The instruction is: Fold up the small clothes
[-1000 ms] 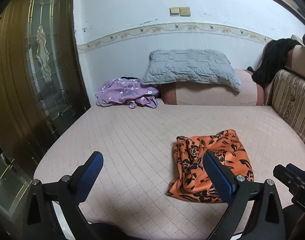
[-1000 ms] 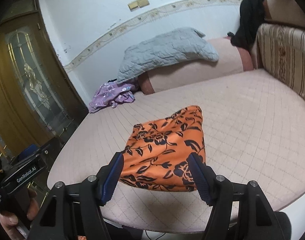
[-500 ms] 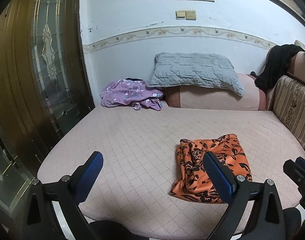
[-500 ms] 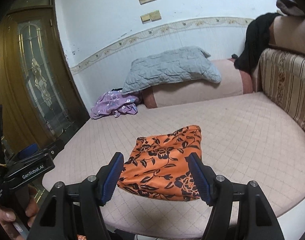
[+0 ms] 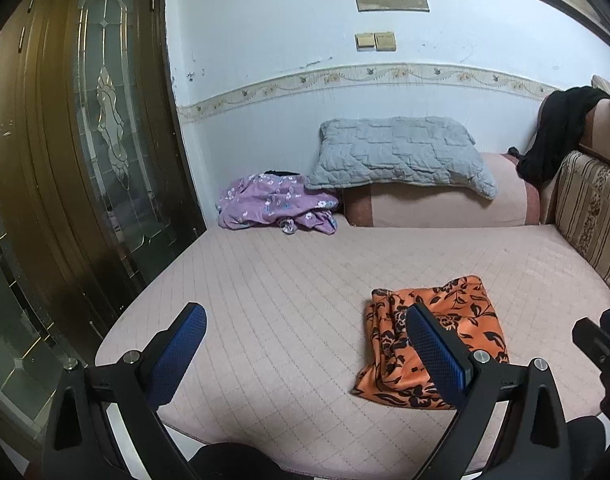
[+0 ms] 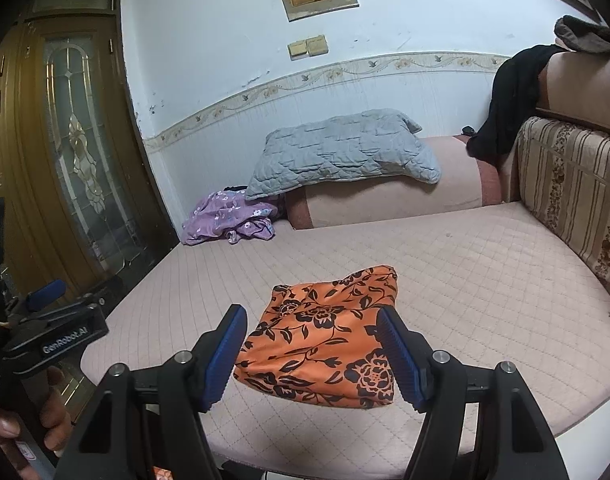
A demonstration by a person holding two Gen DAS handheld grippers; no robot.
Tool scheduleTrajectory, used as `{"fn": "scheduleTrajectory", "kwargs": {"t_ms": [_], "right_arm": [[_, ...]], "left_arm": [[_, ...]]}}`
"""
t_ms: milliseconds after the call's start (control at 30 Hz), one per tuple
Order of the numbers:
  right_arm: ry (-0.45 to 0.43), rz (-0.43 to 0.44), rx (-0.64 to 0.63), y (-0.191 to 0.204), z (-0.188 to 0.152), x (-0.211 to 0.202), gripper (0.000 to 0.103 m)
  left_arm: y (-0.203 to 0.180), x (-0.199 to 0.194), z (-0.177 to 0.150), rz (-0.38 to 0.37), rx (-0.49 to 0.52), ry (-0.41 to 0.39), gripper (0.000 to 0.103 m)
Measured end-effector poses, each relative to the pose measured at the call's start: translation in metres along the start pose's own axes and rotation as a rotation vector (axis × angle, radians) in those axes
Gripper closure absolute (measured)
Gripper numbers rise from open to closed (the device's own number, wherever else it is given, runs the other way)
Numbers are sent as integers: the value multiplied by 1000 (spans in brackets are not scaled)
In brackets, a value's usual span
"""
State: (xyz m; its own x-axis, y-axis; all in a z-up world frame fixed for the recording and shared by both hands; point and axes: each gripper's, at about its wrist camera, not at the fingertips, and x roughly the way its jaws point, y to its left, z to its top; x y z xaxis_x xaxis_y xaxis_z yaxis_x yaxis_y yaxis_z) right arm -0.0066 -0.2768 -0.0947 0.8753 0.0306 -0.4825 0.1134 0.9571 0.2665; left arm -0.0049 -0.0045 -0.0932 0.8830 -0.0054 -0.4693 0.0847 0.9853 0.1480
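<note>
An orange cloth with black flowers (image 5: 461, 328) (image 6: 329, 336) lies folded into a rough square near the front edge of the pink quilted bed (image 5: 289, 288) (image 6: 485, 280). My left gripper (image 5: 305, 320) hovers open above the bed's front edge, to the left of the cloth, holding nothing. In the right wrist view my right gripper (image 6: 311, 322) hangs open in front of and above the cloth, its blue pads apart from the fabric. A crumpled purple flowered garment (image 5: 273, 204) (image 6: 229, 216) lies at the back left of the bed.
A grey quilted pillow (image 5: 397, 156) rests on a pink bolster (image 5: 445, 208) against the back wall. A striped cushion (image 6: 573, 184) and a black garment (image 6: 509, 96) line the right side. A brown door with patterned glass (image 5: 85, 160) stands left. A hand (image 6: 45, 412) holds the left gripper's handle.
Both grippers have risen and drawn back from the bed, so the orange cloth sits lower and smaller in each view. The right view has rolled level. The cloth has not moved.
</note>
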Motion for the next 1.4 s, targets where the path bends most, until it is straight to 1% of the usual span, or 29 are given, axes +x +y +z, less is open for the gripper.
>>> {"fn": "scheduleTrajectory", "kwargs": {"t_ms": [133, 333, 967, 1400], "right_arm": [[-12, -1, 2, 0, 2, -6, 33], [-31, -3, -11, 4, 5, -14, 33], [-103, -35, -40, 15, 24, -44, 32], [-110, -40, -34, 16, 30, -46, 31]], "left_arm": [[3, -11, 5, 1, -15, -23, 3], [5, -21, 11, 0, -21, -32, 3], [1, -40, 24, 20, -25, -68, 3], [9, -44, 31, 44, -44, -85, 3]]}}
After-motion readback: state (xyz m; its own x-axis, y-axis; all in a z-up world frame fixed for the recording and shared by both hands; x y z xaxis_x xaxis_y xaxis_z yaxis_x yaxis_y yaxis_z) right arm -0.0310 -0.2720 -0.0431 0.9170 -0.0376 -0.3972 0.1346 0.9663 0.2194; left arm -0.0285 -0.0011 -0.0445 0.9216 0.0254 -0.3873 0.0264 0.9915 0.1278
